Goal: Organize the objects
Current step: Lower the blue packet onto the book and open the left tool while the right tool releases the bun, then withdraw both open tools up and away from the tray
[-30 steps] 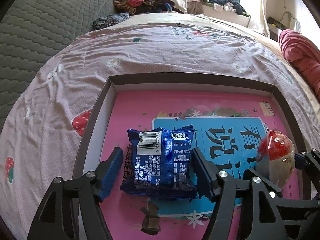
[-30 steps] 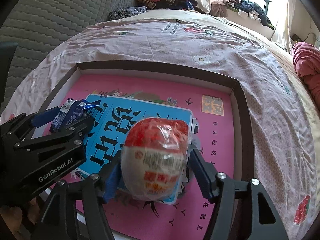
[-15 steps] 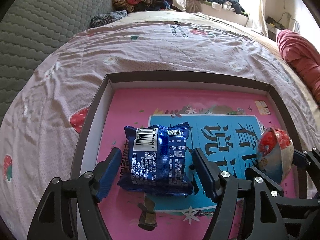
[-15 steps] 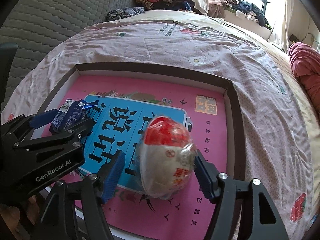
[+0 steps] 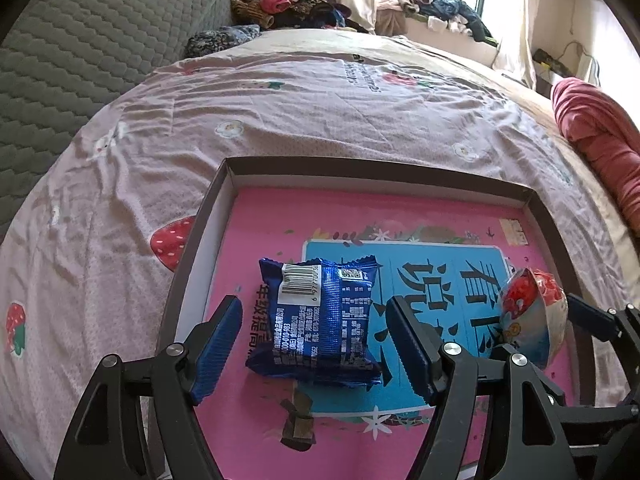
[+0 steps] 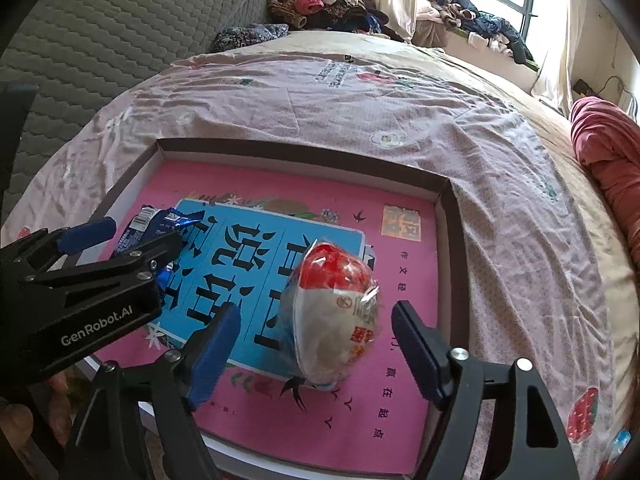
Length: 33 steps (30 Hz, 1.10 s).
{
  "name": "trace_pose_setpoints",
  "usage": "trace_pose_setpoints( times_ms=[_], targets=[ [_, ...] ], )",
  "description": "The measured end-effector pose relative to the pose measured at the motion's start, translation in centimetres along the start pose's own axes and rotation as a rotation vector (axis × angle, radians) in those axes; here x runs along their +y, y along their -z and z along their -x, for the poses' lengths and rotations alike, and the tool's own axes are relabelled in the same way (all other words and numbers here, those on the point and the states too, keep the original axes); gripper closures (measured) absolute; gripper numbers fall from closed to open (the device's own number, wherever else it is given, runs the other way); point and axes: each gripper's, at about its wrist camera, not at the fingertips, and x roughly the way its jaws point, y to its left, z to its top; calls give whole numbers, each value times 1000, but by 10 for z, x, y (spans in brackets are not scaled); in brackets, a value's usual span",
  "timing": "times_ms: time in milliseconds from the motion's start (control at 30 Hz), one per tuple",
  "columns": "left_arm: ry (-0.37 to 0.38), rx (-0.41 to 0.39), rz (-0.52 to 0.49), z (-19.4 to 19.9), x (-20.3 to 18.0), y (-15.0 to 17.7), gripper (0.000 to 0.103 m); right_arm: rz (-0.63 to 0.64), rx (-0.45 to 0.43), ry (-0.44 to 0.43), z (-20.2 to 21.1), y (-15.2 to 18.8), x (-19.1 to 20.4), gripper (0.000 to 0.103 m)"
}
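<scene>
A blue snack packet (image 5: 320,320) lies on the pink floor of a shallow dark-rimmed box (image 5: 376,168) on the bed. My left gripper (image 5: 316,344) is open, its blue pads apart on either side of the packet, not touching it. A red-and-white wrapped egg-shaped snack (image 6: 334,312) lies in the box (image 6: 304,148) to the right; it also shows in the left wrist view (image 5: 534,320). My right gripper (image 6: 316,348) is open around it, pads clear of it. The left gripper's body (image 6: 80,280) and the packet (image 6: 152,226) show at the left of the right wrist view.
The box sits on a pink strawberry-print bedsheet (image 5: 280,112). A grey quilted headboard (image 5: 80,40) stands at the left, a red blanket (image 5: 600,140) at the right, and piled clothes (image 5: 288,4) at the far end by the window.
Both grippers have drawn back toward me. The right gripper opened and let go of the egg-shaped snack, which now rests tilted on the box floor. The packet stayed put.
</scene>
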Motion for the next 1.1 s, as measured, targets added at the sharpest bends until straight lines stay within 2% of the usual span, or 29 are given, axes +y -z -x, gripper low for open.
trace_pose_setpoints(
  times_ms=[100,200,400,500,633,767,1033,1100],
  targets=[
    [6,2,6,3,0,0,27,-6,-11,2,4,-1,-2,19],
    [-14,-13,8,9,-1,0,27,-21,-17,-3,8,-1,-4,19],
    [-5,-36,40,22,3,-1,25,-55,-32,-22,16,-1,-10,18],
    [43,-33,56,29,5,-2,24,-61,-38,-23,21,-1,-12,15],
    [35,-41,33,36,0,-1,22,-69,-51,-33,29,0,-14,11],
    [68,-28,29,38,-3,0,20,-72,-54,-48,34,2,-13,9],
    [41,-37,21,56,2,3,18,-95,-58,-64,51,7,-14,6],
    [38,-34,36,64,6,4,18,-108,-68,-65,61,10,-15,2]
  ],
)
